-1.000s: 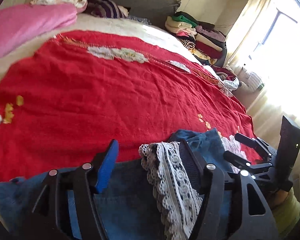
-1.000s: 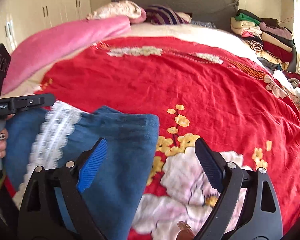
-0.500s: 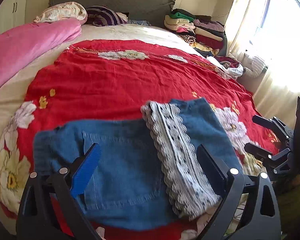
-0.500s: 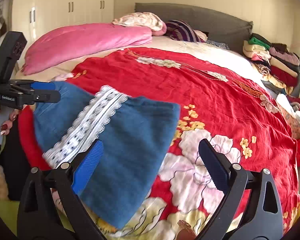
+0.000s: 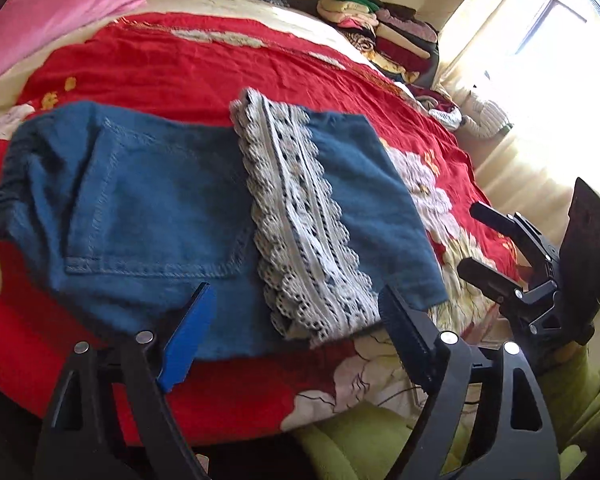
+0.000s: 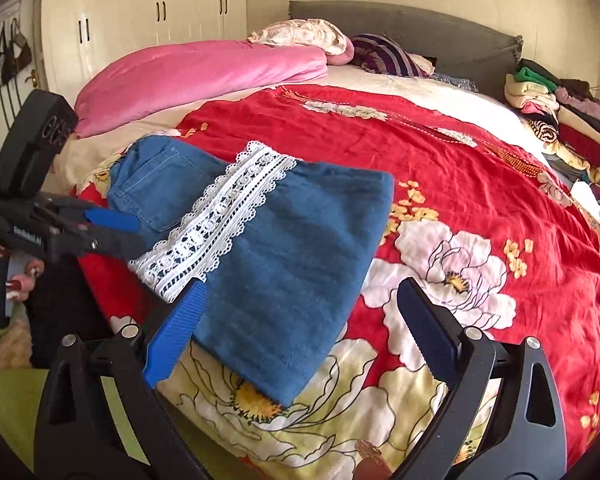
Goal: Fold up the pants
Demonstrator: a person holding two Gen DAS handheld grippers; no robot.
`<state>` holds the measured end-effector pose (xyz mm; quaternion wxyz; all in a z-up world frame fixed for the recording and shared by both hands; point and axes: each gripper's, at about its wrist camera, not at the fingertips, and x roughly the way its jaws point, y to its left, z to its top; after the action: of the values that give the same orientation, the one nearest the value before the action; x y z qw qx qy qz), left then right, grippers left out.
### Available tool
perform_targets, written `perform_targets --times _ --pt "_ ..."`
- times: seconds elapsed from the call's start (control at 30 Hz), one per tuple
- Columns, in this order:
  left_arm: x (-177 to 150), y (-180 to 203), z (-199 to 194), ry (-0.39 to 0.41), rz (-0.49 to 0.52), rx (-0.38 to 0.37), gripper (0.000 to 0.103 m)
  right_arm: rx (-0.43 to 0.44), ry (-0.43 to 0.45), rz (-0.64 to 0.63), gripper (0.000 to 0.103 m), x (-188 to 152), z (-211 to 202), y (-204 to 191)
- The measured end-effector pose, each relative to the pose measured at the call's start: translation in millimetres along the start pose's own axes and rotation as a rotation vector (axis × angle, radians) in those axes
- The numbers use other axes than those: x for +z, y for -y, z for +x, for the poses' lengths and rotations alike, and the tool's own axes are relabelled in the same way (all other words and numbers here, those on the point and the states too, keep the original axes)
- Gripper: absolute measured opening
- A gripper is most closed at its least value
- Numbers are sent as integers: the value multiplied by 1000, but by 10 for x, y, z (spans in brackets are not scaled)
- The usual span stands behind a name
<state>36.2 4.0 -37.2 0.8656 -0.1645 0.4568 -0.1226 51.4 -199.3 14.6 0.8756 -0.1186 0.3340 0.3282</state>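
One folded denim pants (image 5: 148,208) bundle; white lace trim (image 5: 300,220) across

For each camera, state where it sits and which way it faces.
Left wrist: on the left gripper, looking down over the folded jeans towards the window; the right gripper shows.
Right wrist: on the right gripper, facing the headboard; the left gripper and a hand show.
Shared: jeans, lace trim, red bedspread, clothes pile.
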Motion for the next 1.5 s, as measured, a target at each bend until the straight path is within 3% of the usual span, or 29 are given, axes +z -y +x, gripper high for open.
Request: perform_targets --times 0.23,0.3,0.33,0.37,0.47,0.53,0.67,0.77,0.9,1.13,1.23,1.5 --pt "-74 95 234 -45 -8 59 79 31 -5 -7 90 -78 52 -65" --pt "-78 129 295 -54 -5 89 65 38 -14 -3 90 -94 100 -78" --pt "-79 141 312 -53 0 93 50 41 -16 -1 90 -100 119 -86" --pt "-81 143 332 -56 2 89 29 45 -20 -1 90 -110 144 -97" --pt "-89 125 303 -63 12 74 19 48 -34 -7 89 -119 195 -136" --pt "-91 148 195 -56 44 79 16 61 -28 -12 82 -100 176 -166" --pt "-132 153 190 -63 60 100 18 105 -10 -49 78 -30 171 -279" --pt "-142 156 233 -68 66 105 21 102 -64 -62 60 -66 302 -306" --pt "-150 128 252 -71 55 90 28 51 -157 -76 54 -225 479 -263" --pt "-143 160 259 -74 70 101 34 60 -167 -30 54 -331 502 -169" --pt "-127 177 234 -65 75 114 41 65 -165 -28 56 -310 463 -169" --pt "-114 218 120 -39 108 144 42 63 -112 37 69 -224 258 -21"
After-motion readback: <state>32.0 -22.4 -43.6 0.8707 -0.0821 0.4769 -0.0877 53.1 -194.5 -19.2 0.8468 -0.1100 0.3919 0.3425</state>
